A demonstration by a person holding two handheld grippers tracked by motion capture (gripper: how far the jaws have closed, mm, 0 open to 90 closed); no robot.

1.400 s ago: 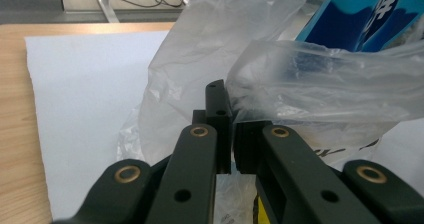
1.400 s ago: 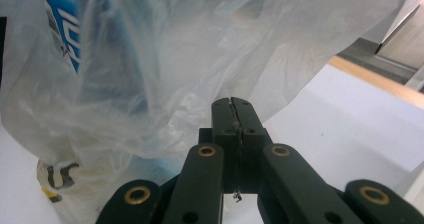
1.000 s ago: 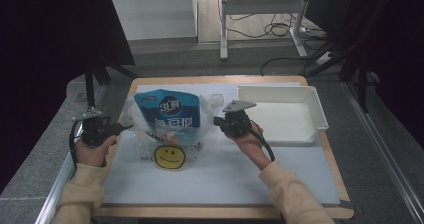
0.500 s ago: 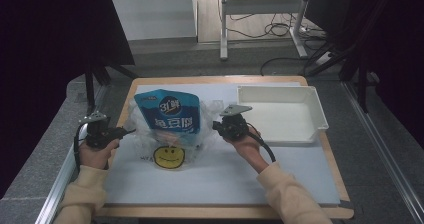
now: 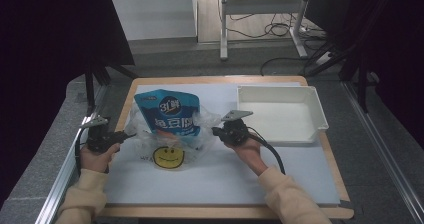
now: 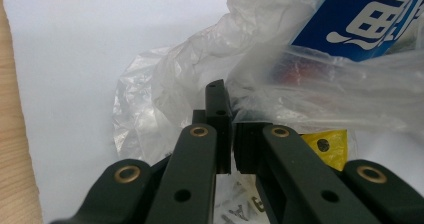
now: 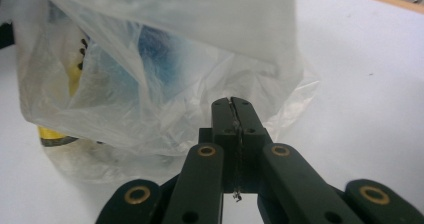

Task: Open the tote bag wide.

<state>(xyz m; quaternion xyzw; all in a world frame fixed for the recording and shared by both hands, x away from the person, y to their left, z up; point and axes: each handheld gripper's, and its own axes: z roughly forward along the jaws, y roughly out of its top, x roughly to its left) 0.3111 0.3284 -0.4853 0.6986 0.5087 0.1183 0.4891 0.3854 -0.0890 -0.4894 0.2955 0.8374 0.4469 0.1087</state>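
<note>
A white tray (image 5: 280, 119) sits at the table's (image 5: 220, 194) far right corner. Near the far left corner, a clear plastic bag (image 5: 150, 134) holds a blue pouch (image 5: 170, 114) standing upright. The left gripper (image 6: 226, 109) and right gripper (image 7: 233, 114) each pinch the bag's film, jaws clamped together on opposite sides.

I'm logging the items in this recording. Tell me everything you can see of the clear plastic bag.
The clear plastic bag is thin, crinkled, translucent film with a yellow smiley face printed low on its front. It sits on the white mat, left of the white tray. A blue pouch with white lettering stands in it, its top sticking out. The left gripper and right gripper each pinch an edge with shut jaws, spreading the bag between them.
</note>
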